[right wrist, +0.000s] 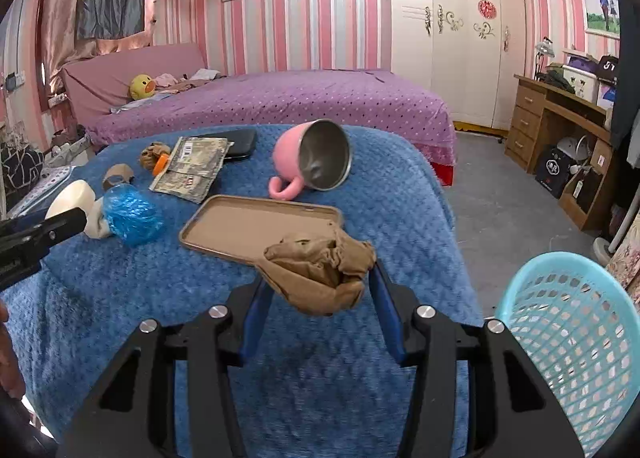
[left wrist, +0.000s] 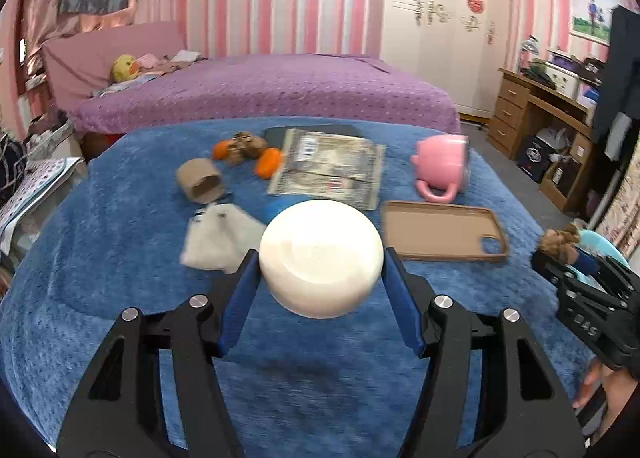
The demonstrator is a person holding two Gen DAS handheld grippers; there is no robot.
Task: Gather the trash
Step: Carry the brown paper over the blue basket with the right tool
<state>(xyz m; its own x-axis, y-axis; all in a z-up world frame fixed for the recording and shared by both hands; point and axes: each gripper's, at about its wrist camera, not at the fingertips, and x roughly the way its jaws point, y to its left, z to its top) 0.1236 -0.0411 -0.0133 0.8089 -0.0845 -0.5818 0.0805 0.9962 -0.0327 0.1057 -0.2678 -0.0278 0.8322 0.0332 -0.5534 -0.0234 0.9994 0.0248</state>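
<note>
- Blue fleece blanket [left wrist: 100, 258] covers the table in front of you, and everything loose lies on it.
- Your left gripper [left wrist: 320, 270] has its 2 blue pads pressed against the sides of a cream bowl [left wrist: 320, 258], which is tipped so that its base faces the camera and is lifted clear of the blanket.
- Your right gripper [right wrist: 320, 282] is clamped on a crumpled brown paper wad [right wrist: 320, 270], held above the blanket's near edge.
- Just right of that wad, low in the right wrist view, stands a turquoise mesh basket [right wrist: 568, 322], off the table's side; the wad is near its rim but not over it.
- Behind the bowl in the left wrist view lies a white crumpled tissue [left wrist: 216, 238], and past it a cardboard roll [left wrist: 200, 182] on its side.
- A blue plastic wad [right wrist: 132, 214] sits just beside the bowl, seen best from the right wrist.
- 2 orange pieces [left wrist: 268, 162] flank another brown crumpled lump [left wrist: 246, 146] near the far edge.
- A flat printed packet [left wrist: 328, 170] lies partly over a dark phone-like slab [right wrist: 240, 144].
- A pink mug [right wrist: 308, 162] lies tipped on its side, its metal-lined mouth turned toward the right wrist camera.
- A tan phone case [left wrist: 444, 230] lies open side up between the mug and your grippers.
</note>
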